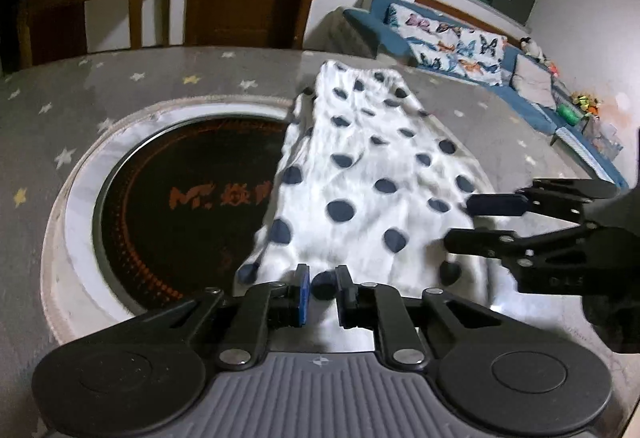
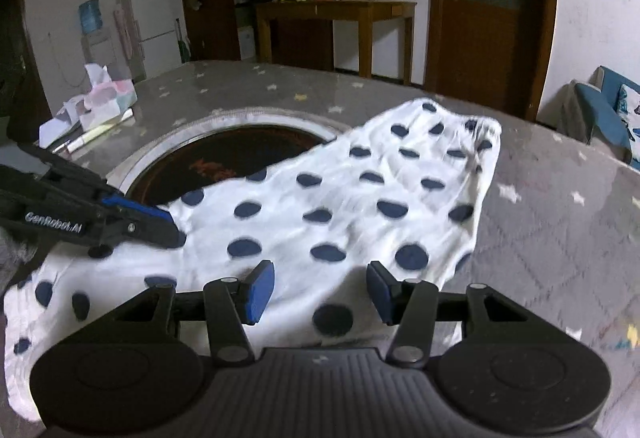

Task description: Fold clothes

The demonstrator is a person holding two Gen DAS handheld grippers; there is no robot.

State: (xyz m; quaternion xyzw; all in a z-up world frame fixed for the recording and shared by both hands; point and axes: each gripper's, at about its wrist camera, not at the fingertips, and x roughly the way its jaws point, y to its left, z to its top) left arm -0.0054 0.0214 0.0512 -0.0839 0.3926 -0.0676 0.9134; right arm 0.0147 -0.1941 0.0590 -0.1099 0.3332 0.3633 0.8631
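Observation:
A white garment with dark blue dots [image 1: 368,166] [image 2: 340,198] lies stretched on the grey star-patterned table [image 1: 120,86], its left part over a round black plate [image 1: 180,206]. In the left wrist view my left gripper [image 1: 324,294] is nearly closed at the garment's near edge, with a bunched bit of fabric pinched between its pads. The right wrist view has it at the garment's left edge [image 2: 172,226]. My right gripper [image 2: 320,286] is open above the near right part of the garment, its blue pads [image 2: 260,290] apart and nothing squeezed. It also shows from the side [image 1: 460,224].
The round black plate [image 2: 224,158] has a pale ring and orange lettering. A tissue box and loose papers [image 2: 100,102] sit at the table's far left. Beyond the table are a wooden desk [image 2: 336,22], a door [image 2: 488,6] and a blue sofa [image 1: 460,42].

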